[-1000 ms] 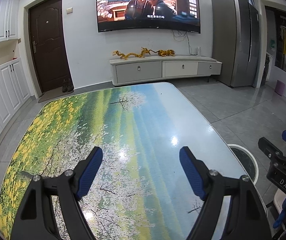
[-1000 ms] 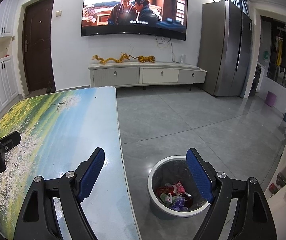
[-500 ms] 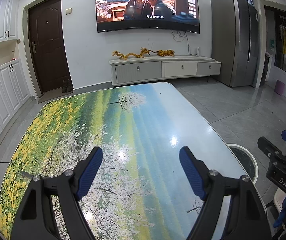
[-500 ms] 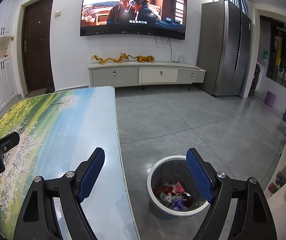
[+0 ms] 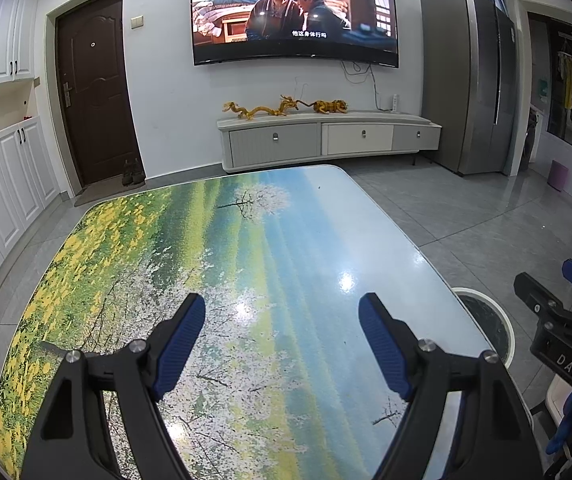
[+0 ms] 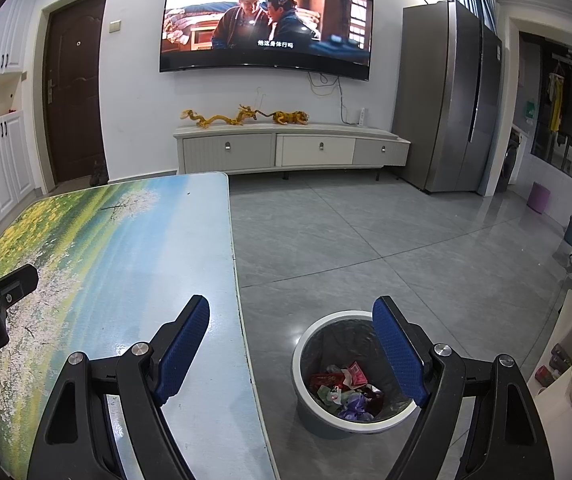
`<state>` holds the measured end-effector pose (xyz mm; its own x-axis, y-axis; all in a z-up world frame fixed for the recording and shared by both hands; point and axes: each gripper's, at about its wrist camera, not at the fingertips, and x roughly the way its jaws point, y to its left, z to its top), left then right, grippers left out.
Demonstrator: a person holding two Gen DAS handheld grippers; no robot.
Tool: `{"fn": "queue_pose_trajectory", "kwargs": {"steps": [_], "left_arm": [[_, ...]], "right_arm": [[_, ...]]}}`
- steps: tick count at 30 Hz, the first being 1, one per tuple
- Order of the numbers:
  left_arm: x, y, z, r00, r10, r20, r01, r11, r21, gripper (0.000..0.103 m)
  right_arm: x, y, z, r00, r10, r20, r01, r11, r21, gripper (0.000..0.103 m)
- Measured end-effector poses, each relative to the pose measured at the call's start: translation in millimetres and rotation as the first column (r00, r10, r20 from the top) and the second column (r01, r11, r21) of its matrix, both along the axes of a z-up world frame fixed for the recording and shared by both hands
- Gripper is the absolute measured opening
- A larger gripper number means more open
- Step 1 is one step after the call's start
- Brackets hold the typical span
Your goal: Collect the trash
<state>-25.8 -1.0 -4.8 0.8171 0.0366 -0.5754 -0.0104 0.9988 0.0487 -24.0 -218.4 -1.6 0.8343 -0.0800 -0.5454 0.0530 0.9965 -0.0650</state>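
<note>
1. The table [image 5: 246,264] fills the lower half of the left wrist view; its top bears a printed landscape of yellow flowers, white blossom and blue sky. In the right wrist view its right edge runs down the middle of the picture.
2. The grey tiled floor [image 6: 365,240] lies beyond the table's right edge and reaches a low TV cabinet [image 6: 289,148] against the far wall, under a wall-mounted television [image 6: 266,24].
3. The trash bin [image 6: 305,364], round with a pale rim and a dark liner, stands on the floor just beside the table's right edge, near its front corner. In the left wrist view only part of its rim shows past that edge.
4. The left gripper [image 5: 282,320] hangs above the table's near end, jaws spread wide with nothing between them.
5. The right gripper [image 6: 289,320] straddles the table's right edge, one finger over the top, the other over the bin; its jaws are likewise spread and empty.
6. The trash [image 6: 345,392], crumpled red, white and purple wrappers, lies at the bottom of the bin.
</note>
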Motion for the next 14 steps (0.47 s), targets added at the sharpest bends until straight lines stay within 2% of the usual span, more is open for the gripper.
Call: {"fn": "queue_pose_trajectory", "kwargs": {"steps": [14], "left_arm": [[-0.9, 1.9, -0.3, 1.0, -0.003, -0.009, 0.002, 1.0, -0.013, 0.078]], "right_arm": [[-3.6, -0.2, 0.3, 1.0, -0.012, 0.001, 0.012, 1.0, -0.002, 0.083]]}}
